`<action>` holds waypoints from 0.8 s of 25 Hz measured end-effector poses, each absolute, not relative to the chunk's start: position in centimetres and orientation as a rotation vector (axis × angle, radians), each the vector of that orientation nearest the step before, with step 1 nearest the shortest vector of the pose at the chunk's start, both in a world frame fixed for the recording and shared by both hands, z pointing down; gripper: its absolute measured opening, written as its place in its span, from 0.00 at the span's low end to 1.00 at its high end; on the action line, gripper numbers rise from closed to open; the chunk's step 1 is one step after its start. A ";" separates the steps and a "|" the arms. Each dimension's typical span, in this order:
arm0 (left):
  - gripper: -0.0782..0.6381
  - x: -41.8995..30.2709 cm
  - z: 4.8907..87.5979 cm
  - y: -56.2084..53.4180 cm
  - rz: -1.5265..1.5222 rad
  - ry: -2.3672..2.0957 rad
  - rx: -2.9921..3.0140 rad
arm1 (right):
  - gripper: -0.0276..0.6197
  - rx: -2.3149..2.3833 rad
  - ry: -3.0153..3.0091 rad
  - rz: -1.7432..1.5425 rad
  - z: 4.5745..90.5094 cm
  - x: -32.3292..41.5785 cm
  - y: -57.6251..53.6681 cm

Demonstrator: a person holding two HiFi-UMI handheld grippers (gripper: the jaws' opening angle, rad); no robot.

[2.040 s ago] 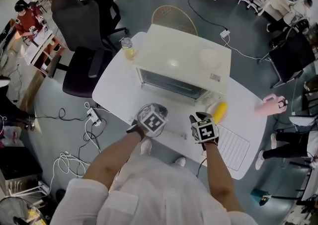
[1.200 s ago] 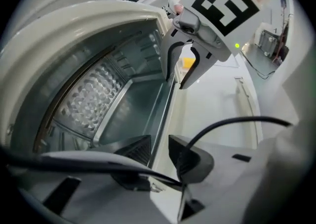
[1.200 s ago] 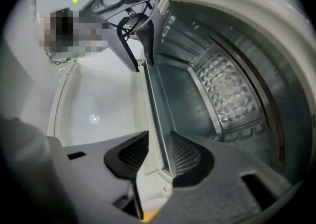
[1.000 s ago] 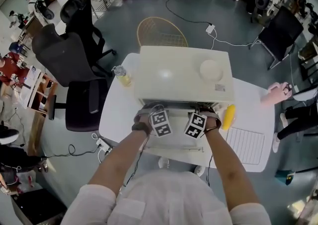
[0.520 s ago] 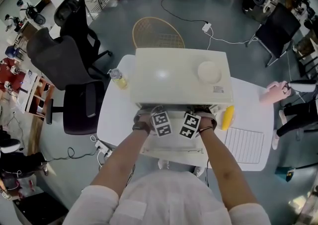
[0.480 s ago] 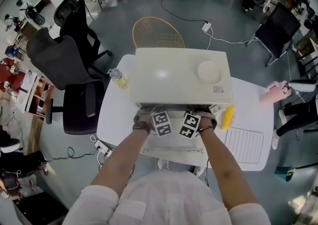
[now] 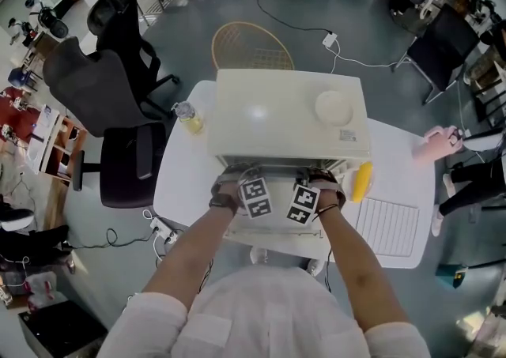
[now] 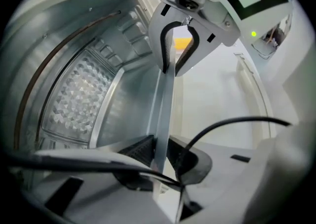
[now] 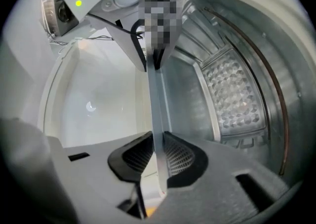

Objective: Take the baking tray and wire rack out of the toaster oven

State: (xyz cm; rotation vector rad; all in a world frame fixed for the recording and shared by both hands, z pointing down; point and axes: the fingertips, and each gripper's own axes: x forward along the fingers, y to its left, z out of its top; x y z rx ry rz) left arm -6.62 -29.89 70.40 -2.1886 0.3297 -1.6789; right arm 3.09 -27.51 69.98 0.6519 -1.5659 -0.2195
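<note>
White table point(image 7: 178, 171) carries a cream toaster oven point(image 7: 285, 115), its door dropped open toward the person. The baking tray point(image 8: 165, 104) sits in the oven mouth, its thin front rim presented at the opening. A wire rack point(image 7: 387, 226) lies flat on the table, right of the oven. Left gripper point(image 8: 159, 151) and right gripper point(image 9: 158, 155) are at that rim, side by side. The jaws of both have just been closing, and the pads now pinch the rim narrowly.
</note>
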 end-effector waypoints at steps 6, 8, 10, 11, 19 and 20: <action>0.20 -6.9 70.3 -27.5 -1.695 0.307 -2.141 | 0.14 0.636 -1.554 -0.272 69.9 2.9 -25.2; 0.20 -6.9 70.3 -26.8 -1.695 0.309 -2.139 | 0.14 0.634 -1.556 -0.276 69.9 2.8 -24.5; 0.20 -7.1 70.3 -26.2 -1.698 0.319 -2.141 | 0.14 0.632 -1.556 -0.285 69.9 2.7 -23.9; 0.20 -7.3 70.3 -26.0 -1.701 0.324 -2.141 | 0.14 0.631 -1.555 -0.293 69.9 2.6 -23.6; 0.20 -7.9 70.5 -23.1 -1.710 0.335 -2.138 | 0.14 0.630 -1.561 -0.322 70.0 2.0 -20.9; 0.20 -8.0 70.5 -22.8 -1.713 0.337 -2.138 | 0.14 0.629 -1.562 -0.323 70.0 1.9 -20.6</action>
